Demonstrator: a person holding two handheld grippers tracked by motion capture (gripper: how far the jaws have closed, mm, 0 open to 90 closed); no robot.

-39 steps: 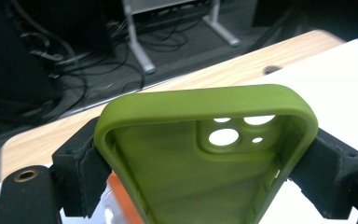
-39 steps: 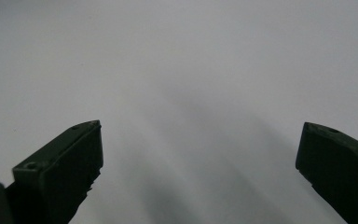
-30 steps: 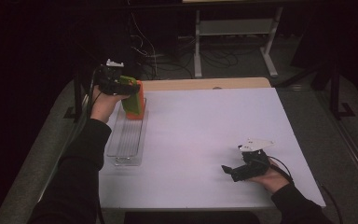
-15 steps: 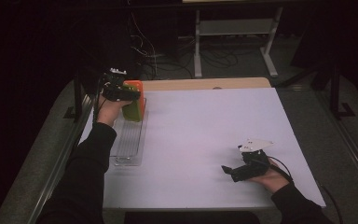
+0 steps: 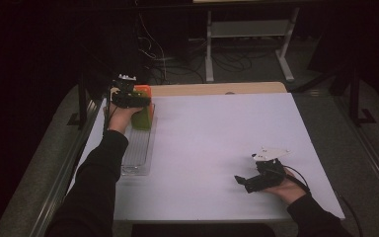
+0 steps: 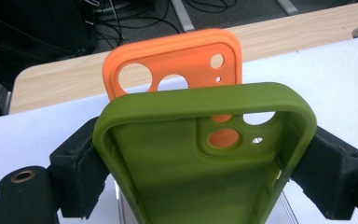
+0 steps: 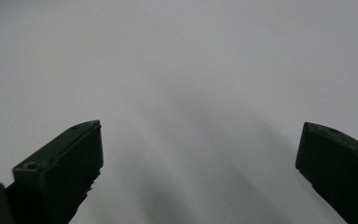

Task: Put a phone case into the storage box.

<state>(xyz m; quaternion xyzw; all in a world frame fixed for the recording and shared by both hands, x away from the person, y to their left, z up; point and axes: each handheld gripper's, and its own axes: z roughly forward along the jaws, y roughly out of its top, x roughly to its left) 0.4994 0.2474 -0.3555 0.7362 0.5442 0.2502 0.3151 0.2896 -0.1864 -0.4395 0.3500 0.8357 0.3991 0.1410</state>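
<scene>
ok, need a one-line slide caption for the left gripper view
Left gripper clamps a green phone case by its sides, an orange phone case upright just behind it.

olive-green soft silicone phone case [image 6: 205,154] | upright, hollow side facing camera | just before orange silicone phone case [image 6: 177,63], upright

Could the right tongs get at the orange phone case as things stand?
Probably not without a long move. The right tongs rest open at the near right of the table, while the orange phone case stands far left in the clear rack, behind the green case the left tongs hold.
</scene>
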